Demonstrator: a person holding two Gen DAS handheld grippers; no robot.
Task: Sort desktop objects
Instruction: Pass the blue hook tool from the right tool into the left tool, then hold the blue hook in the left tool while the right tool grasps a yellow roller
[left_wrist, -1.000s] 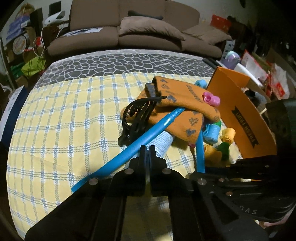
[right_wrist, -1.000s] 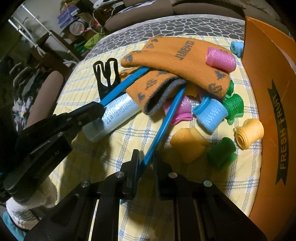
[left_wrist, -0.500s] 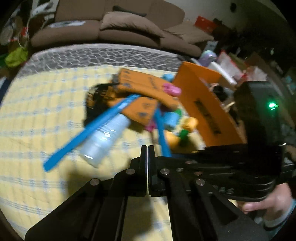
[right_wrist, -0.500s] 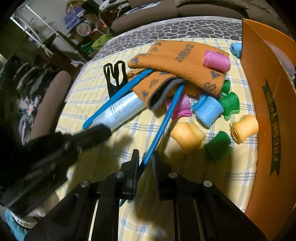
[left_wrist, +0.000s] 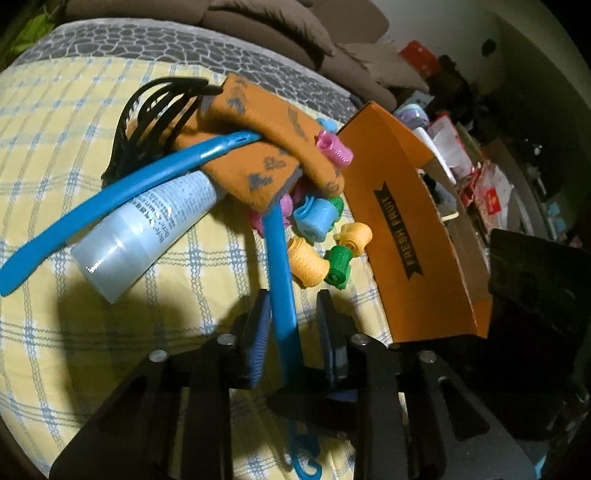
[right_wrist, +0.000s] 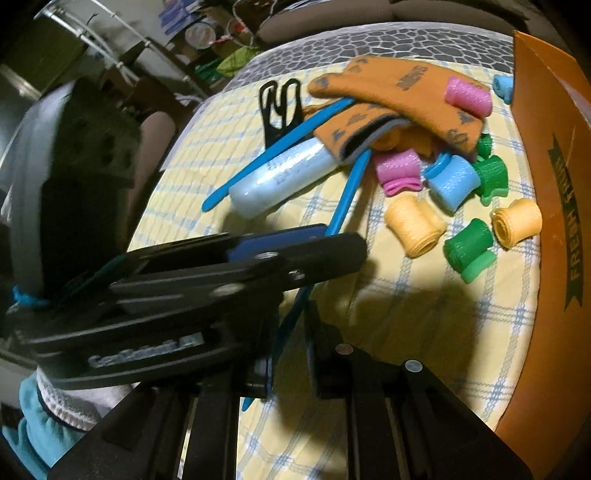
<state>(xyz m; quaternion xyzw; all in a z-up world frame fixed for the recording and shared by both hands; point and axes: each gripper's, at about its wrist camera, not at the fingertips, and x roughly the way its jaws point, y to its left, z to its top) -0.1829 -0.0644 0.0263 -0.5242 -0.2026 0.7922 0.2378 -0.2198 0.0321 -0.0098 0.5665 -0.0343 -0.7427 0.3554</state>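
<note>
Trouble is most likely at the blue stick, which I judge to be the thing now being sorted. Its far end is tucked under the orange sock, well to the left of the orange box. If it is pulled out quickly, the sock may drag along. The pink roller that sits on the sock may then roll off.

Farthest to the left of the box lies a second blue stick, resting across the pale tube. Behind them is a black plastic clip, partly under the sock. Closer to the box, the held stick runs toward the cameras over the checked cloth of the table. Just beside the box is a loose group of coloured rollers. A swing of the stick to that side could scatter them.

The left claw has just been opening. Its jaws stand a little apart with the stick between them, and a gap shows on the side toward the box, so I judge that it does not pinch. The right claw is pressed together on the near end of the same stick and carries it alone. With only one thin grip so near the end, the stick may turn or slip between the pads.
</note>
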